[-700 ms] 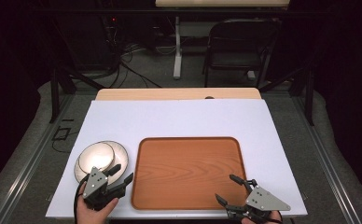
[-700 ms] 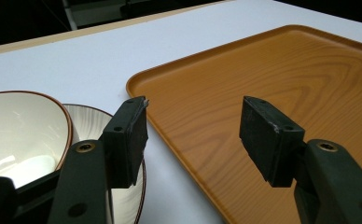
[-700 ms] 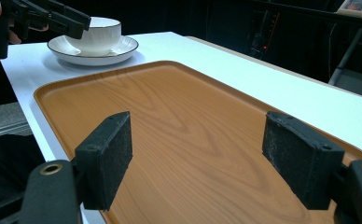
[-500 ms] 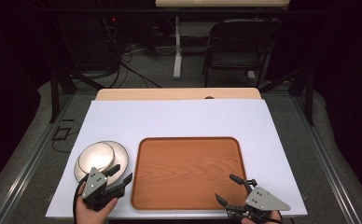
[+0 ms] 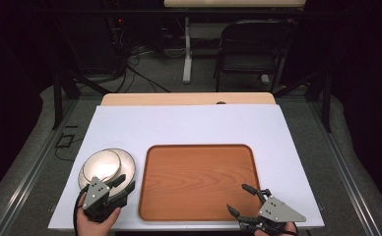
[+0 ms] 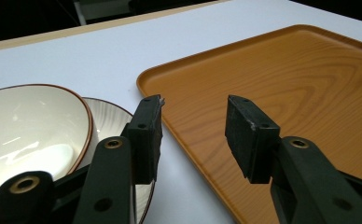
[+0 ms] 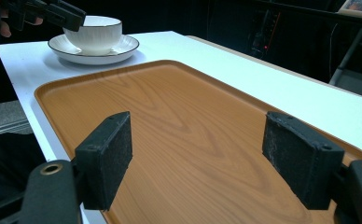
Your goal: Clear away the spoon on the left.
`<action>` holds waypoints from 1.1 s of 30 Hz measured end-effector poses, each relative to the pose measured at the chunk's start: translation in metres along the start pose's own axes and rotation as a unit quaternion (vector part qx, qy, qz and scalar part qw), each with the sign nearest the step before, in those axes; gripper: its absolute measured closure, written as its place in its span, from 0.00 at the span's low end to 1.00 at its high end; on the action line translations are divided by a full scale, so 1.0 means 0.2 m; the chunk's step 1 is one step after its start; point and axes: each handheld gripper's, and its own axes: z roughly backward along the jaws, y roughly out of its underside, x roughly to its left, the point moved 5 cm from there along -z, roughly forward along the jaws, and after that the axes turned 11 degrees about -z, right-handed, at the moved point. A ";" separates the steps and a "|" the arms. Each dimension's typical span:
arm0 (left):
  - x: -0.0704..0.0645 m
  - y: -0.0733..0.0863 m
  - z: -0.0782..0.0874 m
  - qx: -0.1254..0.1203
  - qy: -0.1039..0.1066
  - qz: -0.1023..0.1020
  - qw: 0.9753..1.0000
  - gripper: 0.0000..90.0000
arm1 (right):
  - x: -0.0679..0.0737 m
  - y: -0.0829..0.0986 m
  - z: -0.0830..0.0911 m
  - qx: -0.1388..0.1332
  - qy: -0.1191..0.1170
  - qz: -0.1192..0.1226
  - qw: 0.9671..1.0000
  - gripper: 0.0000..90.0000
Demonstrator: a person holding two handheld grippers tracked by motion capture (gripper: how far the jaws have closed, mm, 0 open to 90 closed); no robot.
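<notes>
- Nothing is looking done yet: the tray (image 5: 199, 182) is lying bare on the white table (image 5: 189, 125), and the bowl (image 5: 102, 164) is sitting in its saucer (image 7: 94, 52) just left of it.
- The left gripper (image 5: 111, 186) is hovering by the bowl, jaws parted, grasping nothing.
- The right gripper (image 5: 242, 199) is gaping wide over the tray's near right corner.
- The bowl is showing white, glossy, dark-rimmed.

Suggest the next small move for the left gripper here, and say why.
Probably ease the left gripper forward and left toward the bowl so its open jaws straddle the rim. The bowl sits on a saucer beside the wooden tray, which holds nothing, and the left gripper is open with nothing between its jaws.
</notes>
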 end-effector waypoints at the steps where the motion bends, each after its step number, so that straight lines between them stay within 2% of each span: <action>1: 0.00 0.00 0.00 0.001 -0.002 0.001 1.000 0.64 | 0.00 0.00 0.00 0.001 0.000 0.000 1.000 0.27; 9: 0.02 -0.01 0.03 0.007 -0.014 0.004 1.000 0.74 | 0.00 0.00 0.00 0.001 0.001 0.001 1.000 0.27; 15: 0.04 -0.01 0.05 0.005 -0.013 0.017 1.000 0.83 | 0.00 0.00 0.00 0.001 0.001 0.000 1.000 0.27; 16: 0.05 -0.01 0.06 0.010 -0.022 0.018 1.000 0.86 | 0.00 0.00 0.00 0.001 0.001 0.001 1.000 0.27; 22: 0.08 0.00 0.08 0.017 -0.038 0.029 0.999 0.94 | 0.00 0.00 0.00 0.002 0.001 0.001 1.000 0.27; 27: 0.11 0.01 0.09 0.026 -0.047 0.037 0.998 0.98 | 0.00 0.00 0.00 0.002 0.002 0.001 1.000 0.27; 33: 0.14 0.04 0.10 0.046 -0.064 0.049 0.996 1.00 | 0.00 0.00 0.00 0.002 0.002 0.000 1.000 0.27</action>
